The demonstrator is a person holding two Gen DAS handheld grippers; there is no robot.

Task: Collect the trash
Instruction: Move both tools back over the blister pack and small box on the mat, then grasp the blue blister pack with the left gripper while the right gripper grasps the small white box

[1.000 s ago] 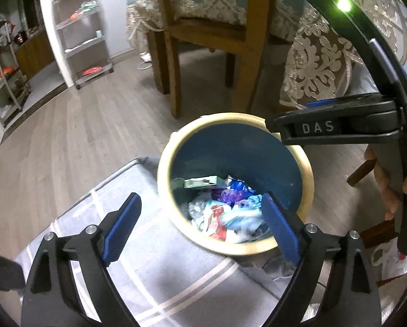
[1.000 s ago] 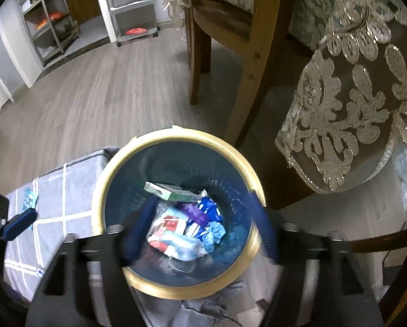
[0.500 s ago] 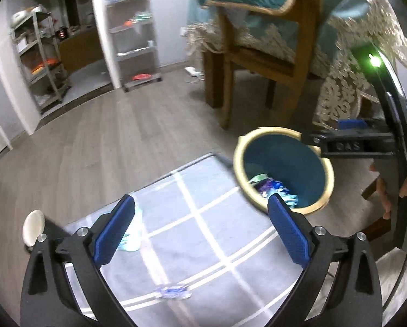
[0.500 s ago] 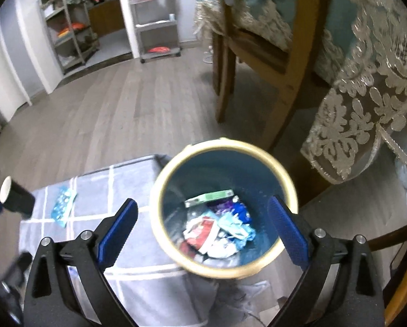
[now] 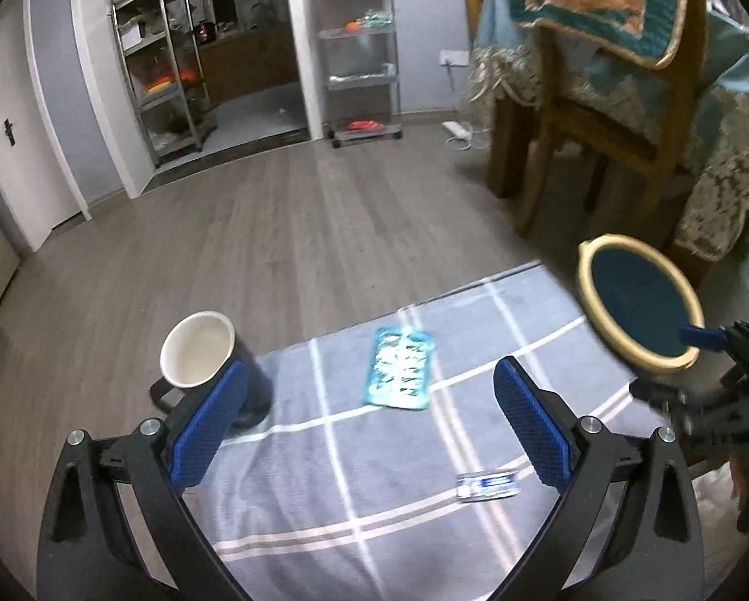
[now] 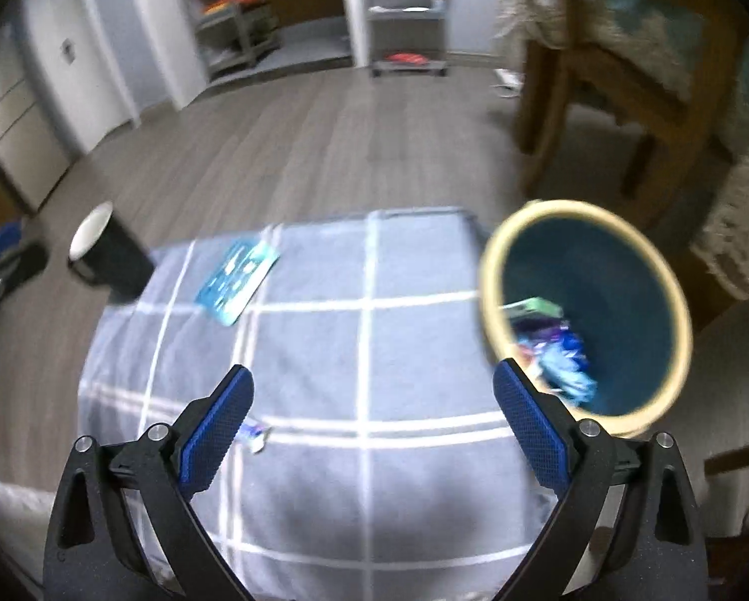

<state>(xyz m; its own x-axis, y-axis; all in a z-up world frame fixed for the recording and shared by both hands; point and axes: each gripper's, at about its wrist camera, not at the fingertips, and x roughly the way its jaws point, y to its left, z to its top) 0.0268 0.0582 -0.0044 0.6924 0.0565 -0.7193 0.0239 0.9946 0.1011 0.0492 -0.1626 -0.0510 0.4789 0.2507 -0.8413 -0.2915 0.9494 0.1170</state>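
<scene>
— Left gripper [image 5: 369,420]: hanging wide apart, nothing between the blue pads. Jaws just been opening the last bit.

— Right gripper [image 6: 371,423]: same, spread wide and empty, also just been opening further. Hovering over the near half of the grey checked cloth [image 6: 414,340].

— Looking for what's left to collect. Teal blister pack [image 5: 398,369] lying flat toward the far edge of the cloth, straight ahead of the left fingers, long axis running roughly away from them. Sitting almost centred between the pads in the left view.

— In the right view, lying well off toward the far left corner [image 6: 238,283], angled. Probably a job for the left hand, then.

— Small silver-blue wrapper [image 5: 489,486] lying nearer the front edge, long axis across, just inside the left gripper's right pad. Showing in the right view just beside the right gripper's left pad [image 6: 255,434].

— Close to either hand, likely. Bin [image 6: 587,310] standing off the cloth's right edge, already holding wrappers.

— Black mug [image 5: 209,365] standing at the far left corner, near the left pad. Not trash, by the look; worth steering around.
</scene>
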